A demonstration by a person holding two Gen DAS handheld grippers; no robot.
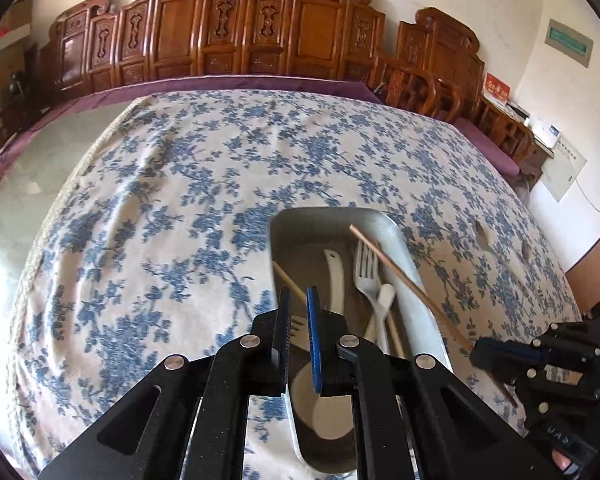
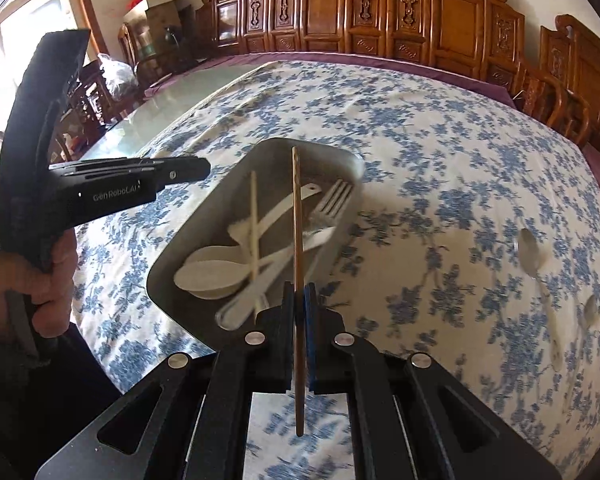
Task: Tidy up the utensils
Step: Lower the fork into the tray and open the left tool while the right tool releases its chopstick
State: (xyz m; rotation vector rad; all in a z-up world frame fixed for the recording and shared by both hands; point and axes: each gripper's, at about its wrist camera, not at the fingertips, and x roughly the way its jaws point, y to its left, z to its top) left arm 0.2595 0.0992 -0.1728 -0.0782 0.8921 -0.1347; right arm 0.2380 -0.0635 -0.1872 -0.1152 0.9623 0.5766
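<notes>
A grey tray point(image 2: 340, 160) on the blue-flowered cloth holds white spoons point(image 2: 208, 272), a white fork point(image 2: 332, 200) and a pale chopstick point(image 2: 254, 216). My right gripper point(image 2: 300, 296) is shut on a brown chopstick point(image 2: 296, 220), which slants over the tray. The left wrist view shows that brown chopstick point(image 1: 400, 272) crossing the tray's right wall point(image 1: 410, 276) from the right gripper point(image 1: 476, 354). My left gripper point(image 1: 298, 300) hovers over the near end of the tray, pads almost together with nothing between them. From the right wrist view, the left gripper point(image 2: 202, 168) sits left of the tray.
Two pale spoons point(image 2: 532, 252) point(image 2: 590, 312) lie on the cloth right of the tray. Carved wooden chairs point(image 1: 260, 28) line the table's far side. A person's hand point(image 2: 56, 280) grips the left tool. Bare glass tabletop point(image 1: 40, 152) shows at the left.
</notes>
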